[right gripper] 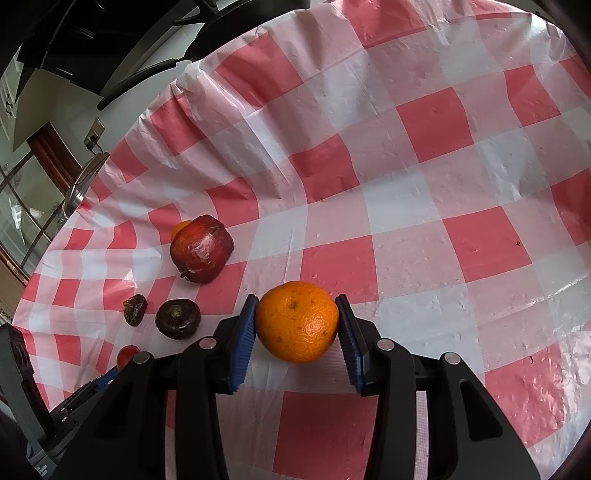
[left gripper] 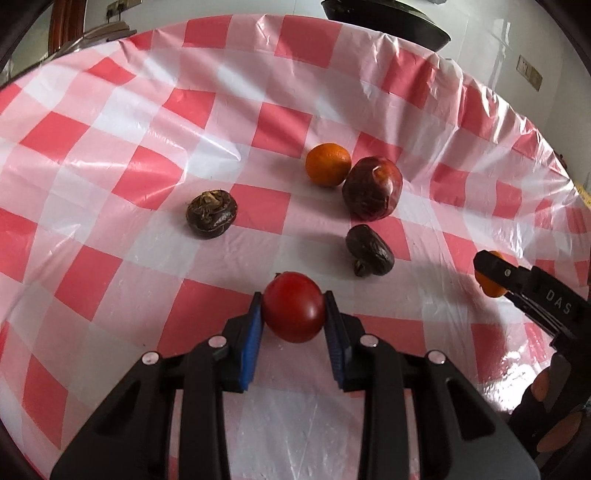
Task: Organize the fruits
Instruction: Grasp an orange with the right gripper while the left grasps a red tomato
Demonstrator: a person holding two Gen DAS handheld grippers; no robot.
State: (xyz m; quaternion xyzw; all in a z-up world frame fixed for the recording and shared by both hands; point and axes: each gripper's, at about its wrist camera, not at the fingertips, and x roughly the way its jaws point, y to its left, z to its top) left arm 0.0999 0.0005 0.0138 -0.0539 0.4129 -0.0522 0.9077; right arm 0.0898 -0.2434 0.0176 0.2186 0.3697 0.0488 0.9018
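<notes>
Two grippers each hold one fruit over a table covered in a red-and-white checked cloth.

From the left wrist camera, the left gripper has its blue pads pressed against both sides of a red tomato, which sits just above the cloth. Beyond it lie four loose fruits: a small dark wrinkled fruit just past the tomato to the right, another dark wrinkled fruit well off to the left, a large dark red fruit, perhaps a pomegranate, and an orange touching its far left side. At the right edge the right gripper reaches in with an orange fruit showing between its fingers. A dark pan stands beyond the far edge of the table.

From the right wrist camera, the right gripper is clamped on a second orange, blue pads tight on either side, low over the cloth. To the left lie the large red fruit, with the first orange peeking out behind it, and the two dark fruits close together nearer the camera. At the lower left, the tomato shows partly, held at the tip of the left gripper.
</notes>
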